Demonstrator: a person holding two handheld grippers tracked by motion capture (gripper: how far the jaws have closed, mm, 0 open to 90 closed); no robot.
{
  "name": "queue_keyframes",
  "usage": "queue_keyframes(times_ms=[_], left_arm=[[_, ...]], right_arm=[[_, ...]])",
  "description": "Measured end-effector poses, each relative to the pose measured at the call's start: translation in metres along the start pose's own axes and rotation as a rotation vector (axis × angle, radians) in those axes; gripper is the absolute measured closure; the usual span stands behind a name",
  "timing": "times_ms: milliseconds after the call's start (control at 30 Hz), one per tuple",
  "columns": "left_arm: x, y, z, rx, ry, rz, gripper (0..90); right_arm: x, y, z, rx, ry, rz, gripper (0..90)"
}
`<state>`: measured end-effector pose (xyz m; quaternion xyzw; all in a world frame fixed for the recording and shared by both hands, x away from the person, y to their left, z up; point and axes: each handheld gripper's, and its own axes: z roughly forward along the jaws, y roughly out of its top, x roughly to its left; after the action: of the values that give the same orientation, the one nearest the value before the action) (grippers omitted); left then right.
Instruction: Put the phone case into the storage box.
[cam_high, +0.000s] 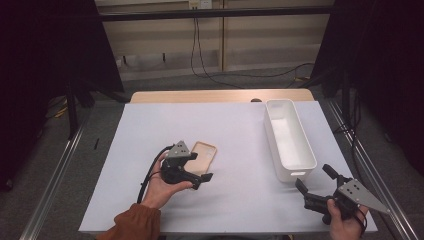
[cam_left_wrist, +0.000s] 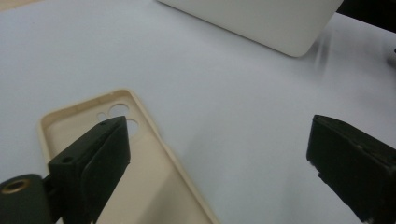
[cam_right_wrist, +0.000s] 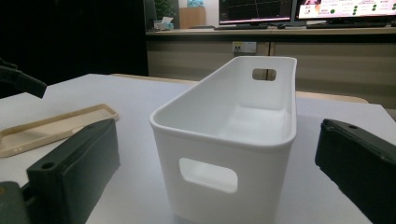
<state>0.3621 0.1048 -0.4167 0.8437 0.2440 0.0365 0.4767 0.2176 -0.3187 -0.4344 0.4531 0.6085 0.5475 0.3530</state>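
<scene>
High view: left gripper (cam_high: 200, 172) jaws spread wide, gripping nothing, hovering at the near edge of a beige phone case (cam_high: 204, 156) lying hollow side up on the white table cover (cam_high: 230, 140). Right gripper (cam_high: 314, 184) jaws also apart and empty, pointed at the near end of the white plastic bin (cam_high: 289, 138)

A white sheet (cam_high: 235, 150) covers the wooden worktop (cam_high: 220, 95), with grey carpet and metal rails (cam_high: 55, 175) either side. Black cables (cam_high: 200, 55) trail down the rear wall; lit monitors (cam_right_wrist: 299, 9) glow on a counter beyond.
</scene>
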Motion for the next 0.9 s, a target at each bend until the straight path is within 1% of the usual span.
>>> queue_keyframes(times_ms=[33,67,133,233,267,333,367,400,433,500,533,633,667,700,800,867,900], left_arm=[[0.0,0.0,-0.001,0.0,-0.002,0.003,4.8],[0.0,0.001,-0.001,-0.005,0.006,-0.005,4.3],[-0.002,0.001,-0.002,-0.003,0.038,0.002,3.7],[-0.001,0.002,-0.007,-0.013,0.021,-0.017,3.7],[-0.001,0.002,-0.008,-0.012,0.026,-0.011,4.1],[-0.001,0.002,-0.011,-0.015,0.078,-0.019,4.4],[0.001,0.002,-0.013,-0.013,0.087,-0.027,4.9],[0.002,0.001,-0.014,-0.015,0.084,-0.047,5.0],[0.004,0.001,-0.016,-0.012,0.09,-0.049,5.7],[0.006,-0.001,-0.02,-0.022,0.111,-0.045,7.3],[0.007,-0.001,-0.022,-0.028,0.108,-0.058,7.2],[0.012,-0.003,-0.028,-0.038,0.111,-0.056,7.2],[0.014,-0.004,-0.03,-0.041,0.103,-0.064,7.2],[0.017,-0.004,-0.031,-0.045,0.107,-0.069,7.1],[0.021,-0.006,-0.035,-0.044,0.128,-0.085,6.2],[0.023,-0.006,-0.037,-0.046,0.151,-0.083,6.1],[0.024,-0.006,-0.038,-0.044,0.152,-0.085,6.1]], right_arm=[[0.0,0.0,0.0,0.0,0.0,0.0,0.0],[0.0,0.0,0.0,0.0,0.001,0.0,0.0],[0.0,0.0,0.0,0.0,0.0,0.0,0.0],[0.0,0.0,0.0,-0.001,0.0,0.0,0.0],[0.0,0.0,0.0,-0.001,0.0,-0.001,0.0],[0.0,0.0,-0.001,-0.002,-0.001,0.001,0.0],[0.0,0.0,-0.001,-0.002,-0.001,-0.001,0.0],[0.0,0.0,-0.001,-0.003,-0.001,0.0,0.0],[0.0,0.0,-0.001,-0.002,-0.002,0.001,0.0],[0.0,0.0,-0.001,-0.003,-0.001,0.0,0.0],[0.0,0.0,-0.001,-0.003,0.0,0.0,0.0],[0.0,0.0,-0.001,-0.002,-0.001,0.0,0.0],[0.0,0.0,-0.001,-0.003,-0.002,0.0,0.0],[0.0,0.0,-0.001,-0.004,-0.002,-0.002,0.0],[0.0,0.001,-0.001,-0.003,-0.002,-0.001,0.0],[0.0,0.0,-0.001,-0.004,-0.004,0.0,0.0],[0.0,0.0,-0.001,-0.003,-0.002,-0.001,0.0]])
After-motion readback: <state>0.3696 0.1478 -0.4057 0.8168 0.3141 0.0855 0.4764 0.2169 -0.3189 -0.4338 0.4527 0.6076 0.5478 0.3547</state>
